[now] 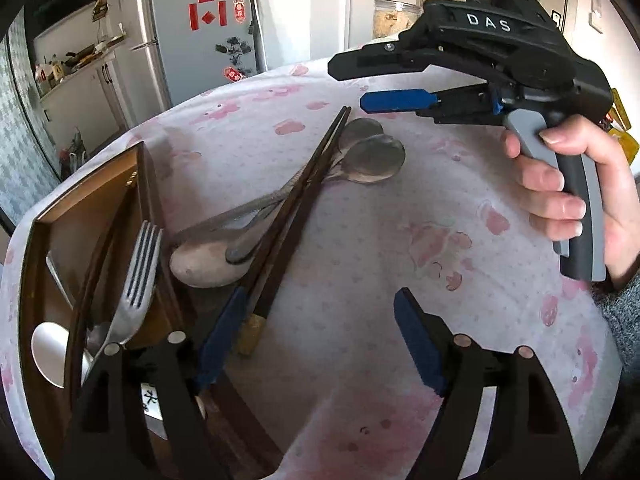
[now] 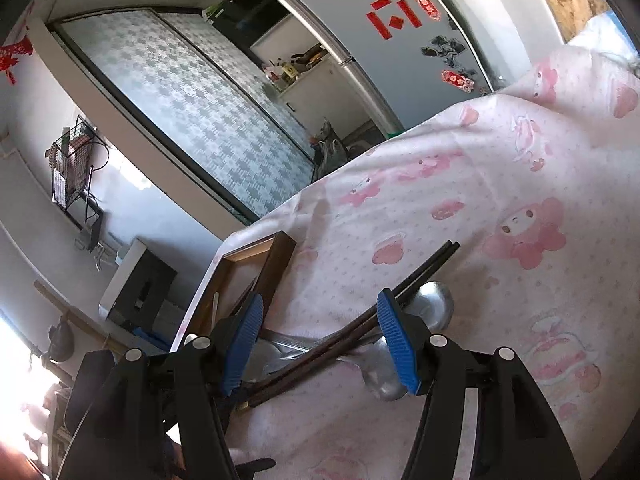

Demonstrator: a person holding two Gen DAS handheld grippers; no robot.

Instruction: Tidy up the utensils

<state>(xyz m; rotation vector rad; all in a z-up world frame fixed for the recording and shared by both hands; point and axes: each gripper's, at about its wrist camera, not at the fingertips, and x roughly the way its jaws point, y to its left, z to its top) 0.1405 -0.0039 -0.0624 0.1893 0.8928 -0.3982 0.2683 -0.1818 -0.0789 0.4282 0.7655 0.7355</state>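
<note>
A pair of dark chopsticks (image 1: pixel 304 184) lies slantwise across several metal spoons (image 1: pixel 372 160) on the pink-patterned tablecloth. My left gripper (image 1: pixel 318 340) is open just above the cloth, and its left pad is beside the chopsticks' thick ends. A wooden tray (image 1: pixel 86 186) at the left holds a fork (image 1: pixel 138 280) and a spoon (image 1: pixel 50 354). A hand (image 1: pixel 560 192) holds my right gripper (image 1: pixel 352 84) open near the chopsticks' thin tips. In the right wrist view, the right gripper (image 2: pixel 322 344) frames the chopsticks (image 2: pixel 360 320) and a spoon (image 2: pixel 436 304) without its pads pressing on them. The tray (image 2: pixel 276 264) lies beyond.
The round table's far edge curves behind the utensils, with a grey fridge (image 1: pixel 200 40) and a kitchen counter (image 1: pixel 76 68) beyond it. A clear jar (image 1: pixel 394 16) stands at the far side. Bare tablecloth (image 1: pixel 400 240) spreads right of the chopsticks.
</note>
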